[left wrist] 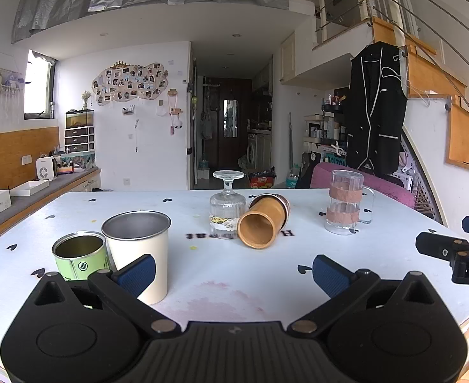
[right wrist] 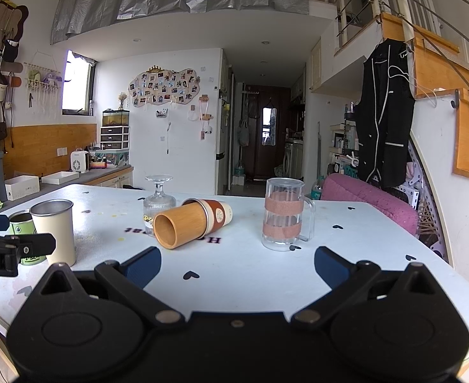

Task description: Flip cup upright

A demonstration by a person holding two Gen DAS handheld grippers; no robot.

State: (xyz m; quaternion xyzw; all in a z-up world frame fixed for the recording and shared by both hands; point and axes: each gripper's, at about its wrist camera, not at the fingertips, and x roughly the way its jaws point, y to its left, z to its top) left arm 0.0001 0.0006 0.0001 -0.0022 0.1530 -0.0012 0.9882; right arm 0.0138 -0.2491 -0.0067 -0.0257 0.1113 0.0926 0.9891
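Note:
A bamboo-coloured cup (left wrist: 261,221) with a brown band lies on its side on the white table (left wrist: 234,271), mouth toward me; it also shows in the right wrist view (right wrist: 186,223). A stemmed glass (left wrist: 227,207) stands upside down just left of it, seen too in the right wrist view (right wrist: 158,202). My left gripper (left wrist: 233,274) is open and empty, low over the table's near part. My right gripper (right wrist: 237,263) is open and empty, in front of the lying cup.
A cream steel cup (left wrist: 138,255) and a green tin (left wrist: 79,255) stand upright at the left, close to my left finger. A clear mug (right wrist: 284,215) with pink bands stands at the right. A pink chair (right wrist: 371,198) is behind the table.

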